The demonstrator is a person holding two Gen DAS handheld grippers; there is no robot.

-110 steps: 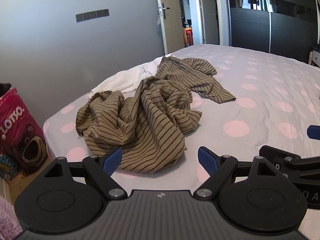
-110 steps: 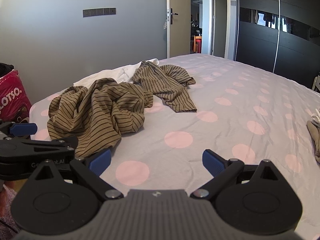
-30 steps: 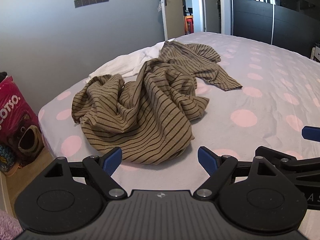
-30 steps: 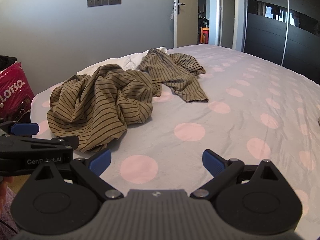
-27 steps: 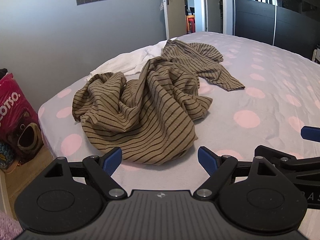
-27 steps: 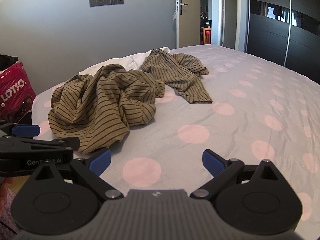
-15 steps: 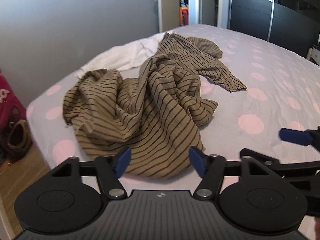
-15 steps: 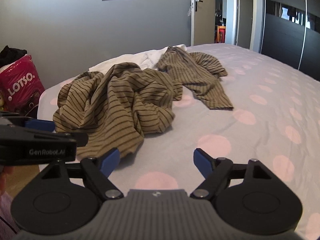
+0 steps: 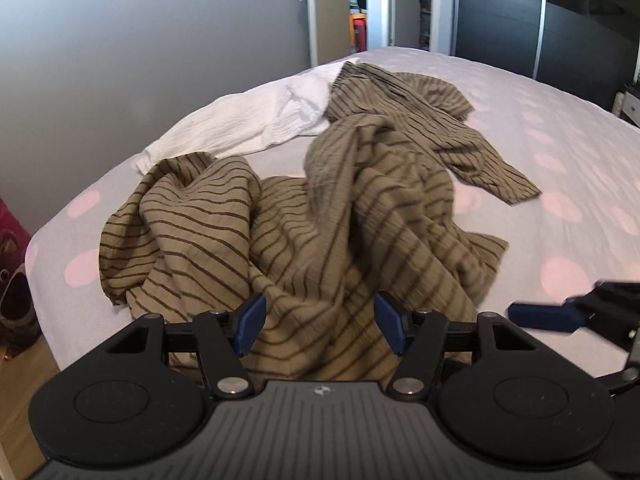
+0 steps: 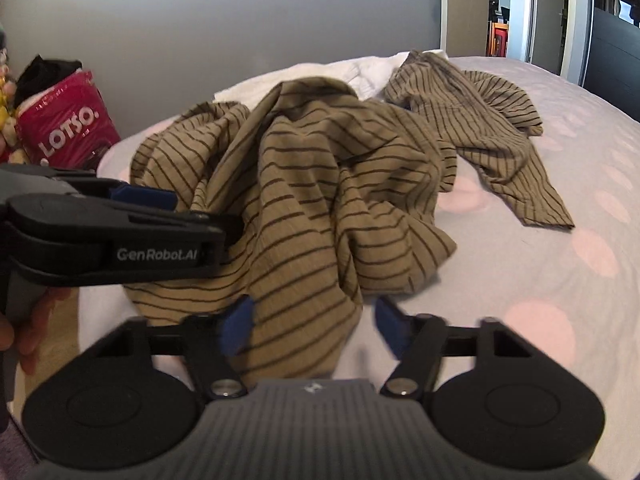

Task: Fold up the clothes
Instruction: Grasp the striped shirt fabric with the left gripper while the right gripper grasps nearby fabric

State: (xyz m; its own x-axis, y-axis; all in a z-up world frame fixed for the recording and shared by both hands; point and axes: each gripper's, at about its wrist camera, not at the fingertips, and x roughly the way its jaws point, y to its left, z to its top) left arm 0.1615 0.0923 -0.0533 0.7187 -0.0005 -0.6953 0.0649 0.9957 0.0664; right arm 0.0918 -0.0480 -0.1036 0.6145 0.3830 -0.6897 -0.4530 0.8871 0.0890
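Observation:
A crumpled brown striped garment lies on the polka-dot bed, near its left corner. My left gripper hangs over the garment's near edge. Its jaws are closing, with cloth lying between the blue pads, which do not press on it. My right gripper is at the same near hem. Its jaws are closing too, with a fold of striped cloth between them and not pinched. The left gripper shows side-on in the right wrist view. The right gripper's blue fingertip shows in the left wrist view.
A white garment lies partly under the far side of the striped one. A red Lotso bag stands on the floor beside the bed's left corner. A grey wall, a doorway and dark wardrobe doors lie beyond.
Both grippers have moved forward and slightly down to the striped garment's near edge. Their jaws have narrowed from wide open, and cloth now lies between both pairs of pads.

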